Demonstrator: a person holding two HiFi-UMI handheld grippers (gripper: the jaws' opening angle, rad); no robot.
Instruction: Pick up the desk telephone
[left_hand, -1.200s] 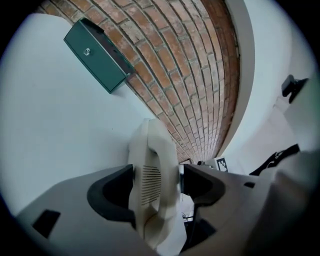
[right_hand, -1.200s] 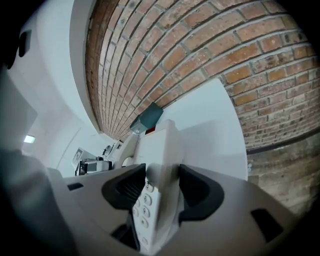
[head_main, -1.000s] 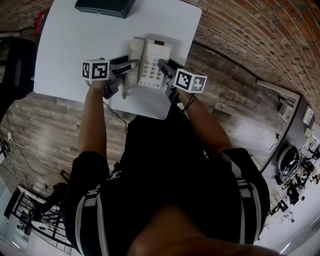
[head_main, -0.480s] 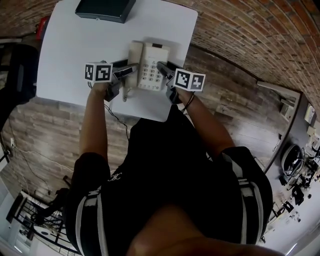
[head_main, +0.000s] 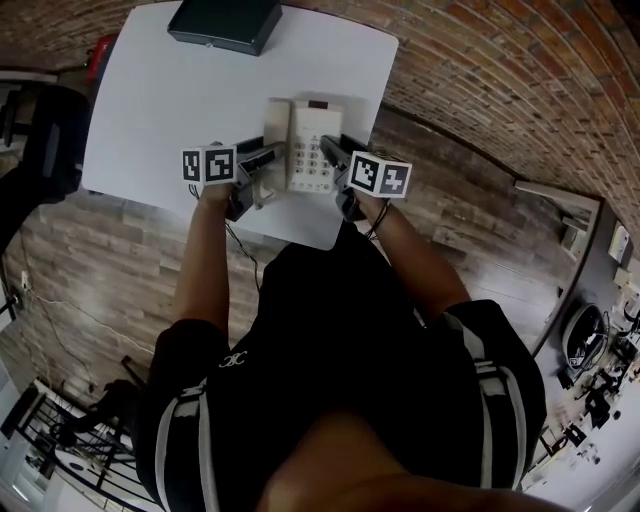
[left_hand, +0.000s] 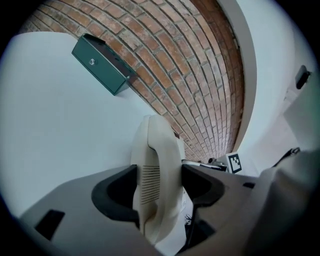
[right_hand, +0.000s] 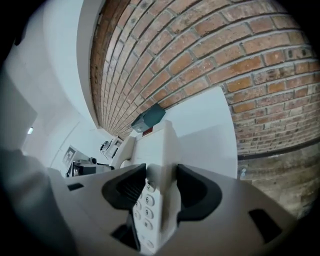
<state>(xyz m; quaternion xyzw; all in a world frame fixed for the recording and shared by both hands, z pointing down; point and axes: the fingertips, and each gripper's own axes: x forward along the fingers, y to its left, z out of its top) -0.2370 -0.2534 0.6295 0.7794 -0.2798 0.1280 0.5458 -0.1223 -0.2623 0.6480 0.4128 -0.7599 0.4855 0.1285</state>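
The left tongs (left_hand: 159, 186) are clamped on the handset (left_hand: 152, 150), which lies along the left side of the phone (head_main: 313, 150). The phone is by the near edge of the table (head_main: 150, 100), toward its right corner. The right tongs (right_hand: 159, 192) grip the phone's right edge beside the keypad. A dark box (head_main: 225, 22) sits at the far edge.

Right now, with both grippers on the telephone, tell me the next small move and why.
Probably raise both grippers together, slowly and level. The left gripper is shut on the handset, the right gripper on the keypad edge of the desk telephone, so an uneven lift could pull the handset off its cradle. Whether the base has left the table cannot be told.
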